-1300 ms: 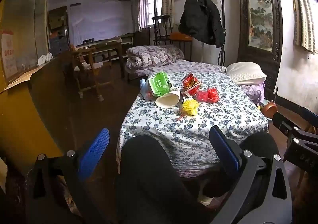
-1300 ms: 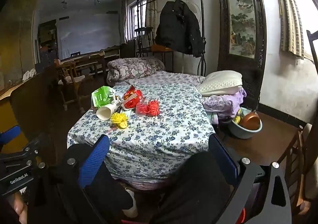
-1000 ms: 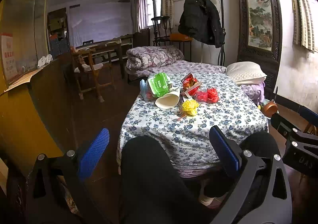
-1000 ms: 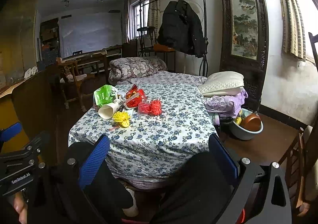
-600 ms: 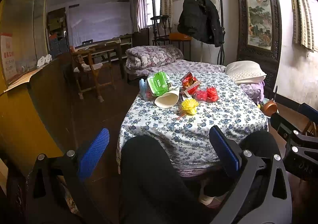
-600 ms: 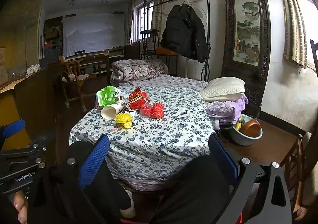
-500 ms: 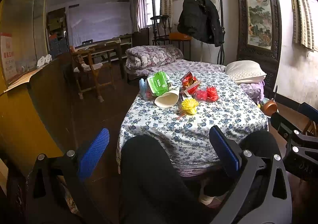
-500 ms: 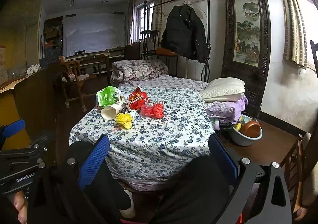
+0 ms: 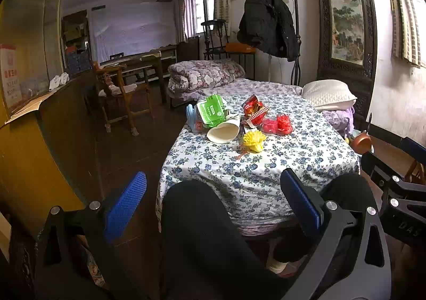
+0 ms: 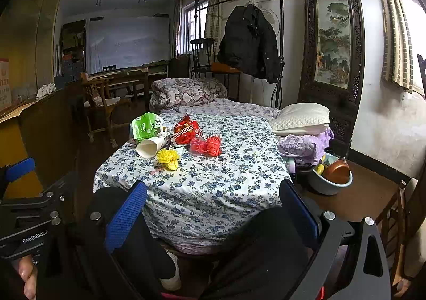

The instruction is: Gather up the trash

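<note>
Trash lies in a cluster on the far left part of a floral-clothed table (image 9: 266,166) (image 10: 213,188): a green packet (image 9: 211,110) (image 10: 145,126), a tipped white paper cup (image 9: 223,132) (image 10: 150,146), a red snack wrapper (image 9: 254,110) (image 10: 186,132), red crumpled pieces (image 9: 278,124) (image 10: 209,145) and a yellow crumpled piece (image 9: 254,140) (image 10: 169,157). My left gripper (image 9: 213,201) and right gripper (image 10: 210,212) are both open and empty, held low over the person's black-trousered knees, well short of the trash.
A bed with a folded quilt (image 9: 205,75) and a white pillow (image 10: 300,116) stands behind the table. A basin with an orange bowl (image 10: 332,174) sits on the floor at the right. Wooden chairs (image 9: 119,94) and a yellow counter (image 9: 21,153) stand at the left.
The right gripper has tilted up and shifted slightly, so the table sits lower and closer in its view. The left gripper has hardly moved. Both stay open.
</note>
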The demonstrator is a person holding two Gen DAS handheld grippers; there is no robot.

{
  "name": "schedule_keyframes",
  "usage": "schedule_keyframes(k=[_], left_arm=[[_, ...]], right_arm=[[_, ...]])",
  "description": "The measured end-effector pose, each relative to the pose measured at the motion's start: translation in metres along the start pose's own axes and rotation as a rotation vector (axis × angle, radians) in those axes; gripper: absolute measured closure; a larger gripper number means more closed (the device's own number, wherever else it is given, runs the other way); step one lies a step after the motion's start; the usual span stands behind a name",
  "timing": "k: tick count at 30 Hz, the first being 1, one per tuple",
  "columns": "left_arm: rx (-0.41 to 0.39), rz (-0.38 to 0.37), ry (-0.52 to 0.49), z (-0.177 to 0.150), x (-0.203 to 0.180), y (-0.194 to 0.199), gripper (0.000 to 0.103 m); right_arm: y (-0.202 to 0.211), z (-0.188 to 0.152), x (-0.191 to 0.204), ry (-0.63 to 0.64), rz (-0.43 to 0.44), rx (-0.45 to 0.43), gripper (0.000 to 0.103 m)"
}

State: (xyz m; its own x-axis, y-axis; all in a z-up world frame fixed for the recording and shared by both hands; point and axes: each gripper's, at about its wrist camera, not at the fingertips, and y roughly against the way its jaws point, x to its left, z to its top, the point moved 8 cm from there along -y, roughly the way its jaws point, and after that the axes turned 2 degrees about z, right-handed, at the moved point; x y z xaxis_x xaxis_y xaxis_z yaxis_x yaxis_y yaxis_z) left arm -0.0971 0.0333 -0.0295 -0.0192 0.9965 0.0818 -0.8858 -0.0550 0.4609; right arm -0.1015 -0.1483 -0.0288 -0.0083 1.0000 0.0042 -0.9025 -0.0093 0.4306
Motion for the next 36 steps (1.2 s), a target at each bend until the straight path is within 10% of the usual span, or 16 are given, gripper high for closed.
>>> schedule_keyframes(k=[20,36], left_arm=[[0.054,-0.013,-0.054,-0.016,0.0,-0.032,0.006],[0.288,-0.048,0.011,0.003,0.001,-0.223,0.006]], right_arm=[[-0.03,-0.022,0.0,-0.015,0.098,0.139,0.006],[-0.128,-0.038,-0.042,-0.162,0.206,0.252,0.006]])
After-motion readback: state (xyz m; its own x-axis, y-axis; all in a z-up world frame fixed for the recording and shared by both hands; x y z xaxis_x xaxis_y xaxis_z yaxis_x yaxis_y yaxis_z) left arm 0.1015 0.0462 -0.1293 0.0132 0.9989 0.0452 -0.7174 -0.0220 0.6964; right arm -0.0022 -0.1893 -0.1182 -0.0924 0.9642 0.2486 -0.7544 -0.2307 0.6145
